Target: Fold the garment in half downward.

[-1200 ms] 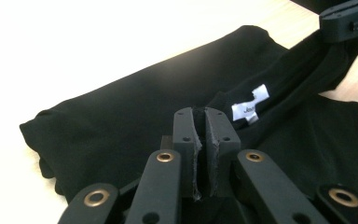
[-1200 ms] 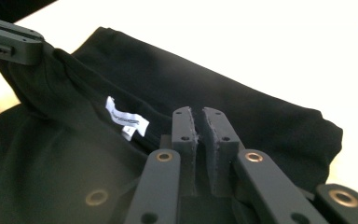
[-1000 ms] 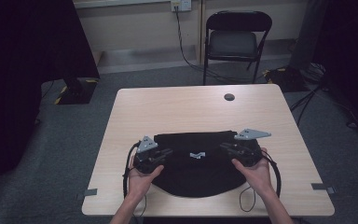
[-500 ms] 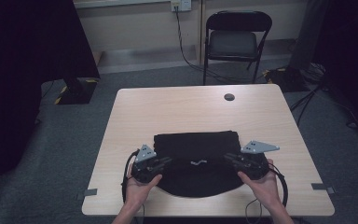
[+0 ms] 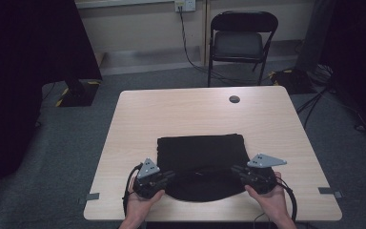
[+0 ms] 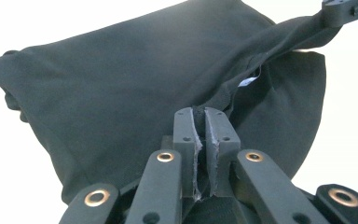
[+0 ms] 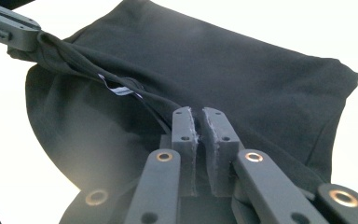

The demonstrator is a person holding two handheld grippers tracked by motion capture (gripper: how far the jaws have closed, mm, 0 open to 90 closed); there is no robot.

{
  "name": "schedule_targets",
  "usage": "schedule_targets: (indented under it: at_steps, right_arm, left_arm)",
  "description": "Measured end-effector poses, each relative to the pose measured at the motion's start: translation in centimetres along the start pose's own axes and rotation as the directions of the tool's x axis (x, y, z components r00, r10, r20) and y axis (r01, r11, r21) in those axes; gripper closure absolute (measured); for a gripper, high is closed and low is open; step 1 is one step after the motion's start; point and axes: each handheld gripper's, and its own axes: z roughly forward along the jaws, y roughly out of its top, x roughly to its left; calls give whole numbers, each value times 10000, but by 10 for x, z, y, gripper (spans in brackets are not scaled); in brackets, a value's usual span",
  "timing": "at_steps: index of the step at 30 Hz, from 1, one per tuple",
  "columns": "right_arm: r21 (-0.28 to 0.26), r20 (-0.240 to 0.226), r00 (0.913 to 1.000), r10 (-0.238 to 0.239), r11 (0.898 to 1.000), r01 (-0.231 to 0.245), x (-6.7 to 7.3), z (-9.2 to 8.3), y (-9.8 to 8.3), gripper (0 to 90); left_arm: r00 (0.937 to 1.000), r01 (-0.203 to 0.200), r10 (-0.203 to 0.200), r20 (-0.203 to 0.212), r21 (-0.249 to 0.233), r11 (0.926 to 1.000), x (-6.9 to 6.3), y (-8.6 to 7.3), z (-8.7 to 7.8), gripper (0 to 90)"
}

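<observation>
Light wooden table (image 5: 200, 114), bare at its far half. Small dark round hole (image 5: 234, 99) near the 1 o'clock edge. Black folding chair (image 5: 242, 40) on the grey floor beyond, at 12 o'clock. Wall outlet (image 5: 184, 5) with a cable hanging, 11 o'clock. Grey tape tabs (image 5: 91, 196) at the near corners.

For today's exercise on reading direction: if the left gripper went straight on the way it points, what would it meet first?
Probably the right gripper: the left gripper, shut on the black cloth, points along the stretched fold toward it.
</observation>
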Motion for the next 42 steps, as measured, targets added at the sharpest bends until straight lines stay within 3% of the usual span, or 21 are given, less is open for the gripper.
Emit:
schedule_targets:
  at_steps: [6,10,17,22,25,28,29,32,34,37,39,42]
  right_arm:
    - [112,79,9998,-204,9997,203,6,-2,-9,838]
    - [257,102,9998,-193,9995,191,8,-1,-18,837]
    - [384,-67,9998,-184,9991,186,13,2,-29,811]
    - [408,-316,9995,-43,9992,56,12,0,-32,774]
    - [193,-516,9987,48,9998,-39,12,-5,-28,738]
    - [-23,-761,9968,251,9997,-254,11,-7,-24,715]
    - [-23,-761,9968,251,9997,-254,11,-7,-24,704]
    - [224,39,9999,127,9997,-128,6,10,-17,567]
    - [310,145,9998,168,9994,-172,4,15,-15,539]
    - [518,822,9964,-192,9985,150,5,30,-12,465]
    - [673,1003,9942,-377,9973,310,4,38,-11,433]
    - [1090,1089,9938,-242,9940,122,2,50,-17,362]
  left_arm:
    - [9999,-93,92,84,160,9998,-4,-7,0,843]
    - [9997,-80,73,217,351,9994,1,-17,1,841]
    - [9981,-278,247,566,536,9982,-3,-20,3,816]
    - [9974,8,-16,725,121,9999,-1,-17,-4,772]
    - [9966,171,-158,809,-154,9997,1,-12,-7,694]
    - [9976,129,-119,676,-144,9998,0,-9,-5,660]
    - [9979,157,-163,621,99,9998,-2,-4,5,660]
    - [9994,-78,58,335,604,9981,-6,1,26,528]
    - [9999,-51,39,152,790,9969,-6,4,38,521]
    - [9998,112,-97,-151,1012,9948,-4,5,50,459]
    - [9993,143,-105,-357,1076,9941,-2,3,53,444]
    - [9979,241,-173,-620,1107,9936,3,-2,54,419]
